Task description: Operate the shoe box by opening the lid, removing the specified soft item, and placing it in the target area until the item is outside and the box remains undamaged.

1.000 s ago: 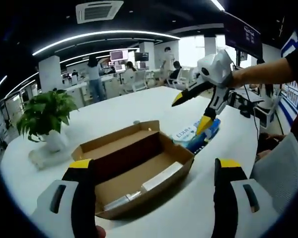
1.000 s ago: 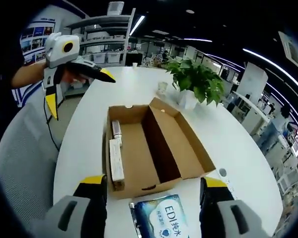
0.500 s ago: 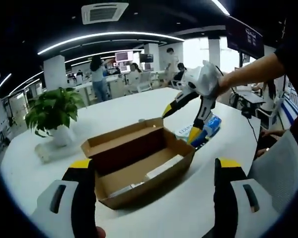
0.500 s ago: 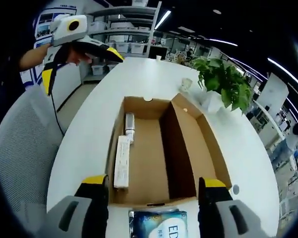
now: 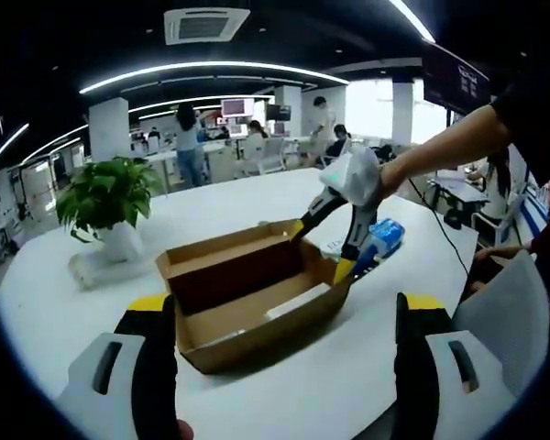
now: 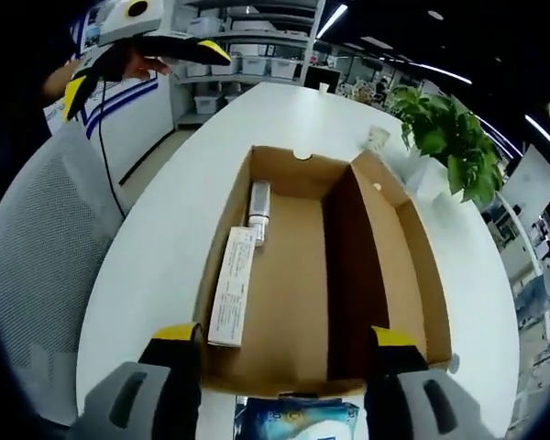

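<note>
The brown cardboard shoe box [image 5: 257,302] lies open on the white table, its lid folded back. Inside it, along one wall, lie a long white carton [image 6: 233,299] and a small tube [image 6: 258,213]. A blue soft wipes packet [image 5: 381,236] rests on the table just outside the box's end; in the right gripper view the packet [image 6: 298,423] is at the bottom edge. My right gripper [image 6: 284,337] hovers open over that end of the box [image 6: 293,275], holding nothing. My left gripper [image 5: 286,304] is open, back from the box's other end.
A potted plant [image 5: 105,197] stands on the table beyond the box, with a small cup [image 6: 376,139] near it. A grey mesh chair [image 6: 37,275] is beside the table edge. People work at desks far behind.
My right gripper has moved forward over the box's end, so the wipes packet has dropped to the bottom edge of its view. The left gripper stays open and back.
</note>
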`<state>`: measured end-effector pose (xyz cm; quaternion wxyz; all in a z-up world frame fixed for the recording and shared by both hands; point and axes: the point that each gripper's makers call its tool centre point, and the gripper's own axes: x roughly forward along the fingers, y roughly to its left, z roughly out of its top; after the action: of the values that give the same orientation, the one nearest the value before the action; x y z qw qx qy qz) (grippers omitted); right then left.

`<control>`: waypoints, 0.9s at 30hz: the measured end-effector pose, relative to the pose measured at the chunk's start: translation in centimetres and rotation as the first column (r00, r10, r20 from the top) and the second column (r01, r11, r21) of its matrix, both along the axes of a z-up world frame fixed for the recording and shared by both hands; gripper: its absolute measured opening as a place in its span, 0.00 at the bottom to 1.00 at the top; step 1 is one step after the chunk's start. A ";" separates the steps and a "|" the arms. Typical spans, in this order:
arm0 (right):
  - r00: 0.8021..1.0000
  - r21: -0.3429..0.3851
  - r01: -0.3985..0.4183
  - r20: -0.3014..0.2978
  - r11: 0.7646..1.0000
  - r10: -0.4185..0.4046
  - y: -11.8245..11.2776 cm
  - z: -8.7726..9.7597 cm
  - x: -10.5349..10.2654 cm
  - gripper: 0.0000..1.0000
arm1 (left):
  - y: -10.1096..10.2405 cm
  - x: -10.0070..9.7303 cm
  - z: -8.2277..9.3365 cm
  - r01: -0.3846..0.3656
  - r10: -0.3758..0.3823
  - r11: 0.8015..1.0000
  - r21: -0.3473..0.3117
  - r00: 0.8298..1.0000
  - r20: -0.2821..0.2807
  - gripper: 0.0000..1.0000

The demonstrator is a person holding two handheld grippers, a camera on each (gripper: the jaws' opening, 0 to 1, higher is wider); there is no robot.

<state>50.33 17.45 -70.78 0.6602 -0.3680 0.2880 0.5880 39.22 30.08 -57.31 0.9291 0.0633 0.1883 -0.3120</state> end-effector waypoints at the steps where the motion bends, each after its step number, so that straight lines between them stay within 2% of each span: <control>1: 1.000 -0.002 -0.002 -0.007 1.000 0.002 0.1 -0.1 0.0 0.70 | 0.0 -0.1 0.1 -0.001 0.001 1.000 -0.001 1.000 0.001 0.99; 6: 0.999 -0.005 -0.034 -0.014 0.999 0.033 0.8 -0.9 0.0 0.68 | 0.1 -1.1 0.1 -0.010 0.010 1.000 -0.020 1.000 -0.004 0.99; 9: 0.999 0.006 -0.027 -0.046 1.000 0.027 1.2 -1.6 0.1 0.67 | 0.4 -1.3 -0.2 -0.022 0.021 1.000 -0.022 1.000 -0.013 0.99; 13: 0.998 -0.006 -0.029 -0.057 1.000 0.029 1.4 -2.2 0.0 0.65 | 0.9 -1.5 -0.5 -0.053 0.052 0.998 -0.037 0.998 -0.022 0.99; 16: 0.998 0.007 -0.014 -0.057 1.000 0.014 1.7 -2.1 0.0 0.65 | 1.1 -1.6 -0.8 -0.064 0.062 0.997 -0.040 0.998 -0.030 0.99; 20: 0.997 0.009 -0.052 -0.058 0.999 0.053 1.9 -2.0 -0.6 0.57 | 1.2 -1.9 -1.2 -0.068 0.066 0.997 -0.035 0.997 -0.040 0.99; 27: 0.998 -0.007 -0.060 -0.036 0.998 0.060 1.7 -1.9 -0.3 0.56 | 1.7 -2.0 -1.5 -0.076 0.074 0.997 -0.032 0.996 -0.050 0.99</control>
<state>50.03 19.18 -72.68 0.6356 -0.3685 0.2909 0.6128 37.17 31.73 -58.79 0.9362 0.0326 0.2078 -0.2816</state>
